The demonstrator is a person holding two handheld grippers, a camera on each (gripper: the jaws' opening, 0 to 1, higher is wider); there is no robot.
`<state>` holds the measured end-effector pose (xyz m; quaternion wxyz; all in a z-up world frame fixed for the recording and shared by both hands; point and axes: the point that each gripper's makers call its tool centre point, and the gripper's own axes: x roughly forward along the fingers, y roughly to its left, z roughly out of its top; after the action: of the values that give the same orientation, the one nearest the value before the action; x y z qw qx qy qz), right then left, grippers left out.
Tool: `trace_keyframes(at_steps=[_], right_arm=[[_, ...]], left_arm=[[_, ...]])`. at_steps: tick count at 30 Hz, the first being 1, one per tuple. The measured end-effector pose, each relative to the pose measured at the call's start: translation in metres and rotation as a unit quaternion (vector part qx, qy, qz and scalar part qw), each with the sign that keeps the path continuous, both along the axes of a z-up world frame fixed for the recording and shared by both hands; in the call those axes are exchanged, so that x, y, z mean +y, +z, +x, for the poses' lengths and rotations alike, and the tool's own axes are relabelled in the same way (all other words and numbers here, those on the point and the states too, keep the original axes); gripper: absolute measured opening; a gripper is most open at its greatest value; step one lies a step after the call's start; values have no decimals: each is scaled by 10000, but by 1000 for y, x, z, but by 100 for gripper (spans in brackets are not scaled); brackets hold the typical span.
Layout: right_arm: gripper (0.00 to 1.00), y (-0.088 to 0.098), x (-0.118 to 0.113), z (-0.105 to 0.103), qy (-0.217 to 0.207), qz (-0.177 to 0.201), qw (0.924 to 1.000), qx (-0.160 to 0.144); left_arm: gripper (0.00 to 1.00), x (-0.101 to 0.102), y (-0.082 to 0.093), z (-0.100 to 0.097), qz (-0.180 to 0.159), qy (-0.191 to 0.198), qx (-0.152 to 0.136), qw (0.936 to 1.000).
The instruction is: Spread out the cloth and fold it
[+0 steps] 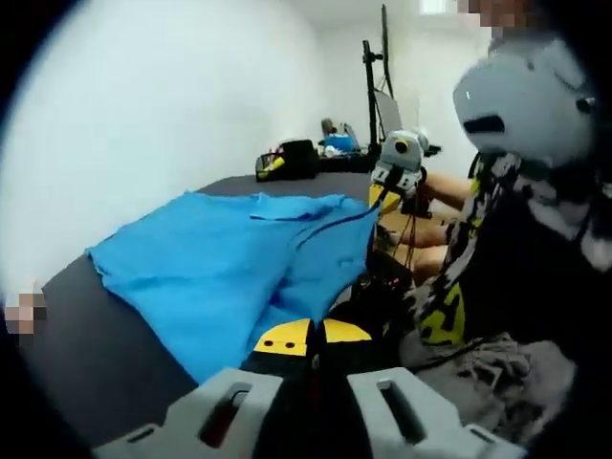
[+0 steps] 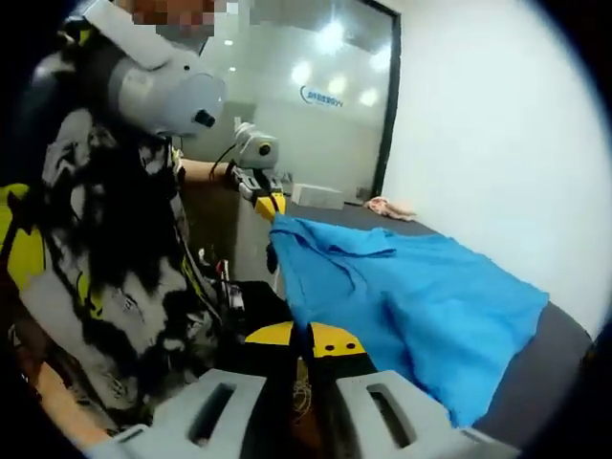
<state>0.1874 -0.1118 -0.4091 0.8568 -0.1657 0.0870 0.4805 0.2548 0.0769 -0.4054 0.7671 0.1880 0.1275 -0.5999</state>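
A blue logo on the glass wall [image 2: 325,96] in the upper middle of the right gripper view is too blurred for me to read.

The blue cloth [image 1: 229,263] lies spread across a dark grey table [image 1: 105,354], filling the middle and left of the left gripper view. In the right gripper view the same cloth [image 2: 411,296] sits at centre and lower right, over the table [image 2: 535,373].

At the bottom centre of the left gripper view, my left gripper [image 1: 314,337] has its yellow-tipped jaws pressed together on the near edge of the cloth. At the bottom centre of the right gripper view, my right gripper [image 2: 311,339] also has its yellow-tipped jaws together, pinching the cloth's edge there.

Each tool appears in the other's view: the right gripper [image 1: 384,196] at upper right of centre, holding a far corner, and the left gripper [image 2: 271,206] at upper left of centre, holding its corner.

I am wearing a grey headset [image 2: 158,91] and a patterned black and white top [image 1: 488,239].
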Motion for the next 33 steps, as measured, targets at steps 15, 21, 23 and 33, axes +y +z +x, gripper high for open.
trace_keyframes(at_steps=[15,21,23,33], right_arm=[[29,9,-108,19,-1317,-24,9873,-888],[28,-14,-110,43,-1092,-923,9843,-1035],[27,-5,-99,46,-894,-540,9887,-1077],[24,-5,-87,62,-548,-623,9878,-1318]], left_arm=[[24,70,-8,43,-280,699,-641,9951],[29,59,-23,50,295,356,-871,9951],[30,58,-19,52,318,298,-959,9944],[23,44,-11,62,254,37,-1356,9904]])
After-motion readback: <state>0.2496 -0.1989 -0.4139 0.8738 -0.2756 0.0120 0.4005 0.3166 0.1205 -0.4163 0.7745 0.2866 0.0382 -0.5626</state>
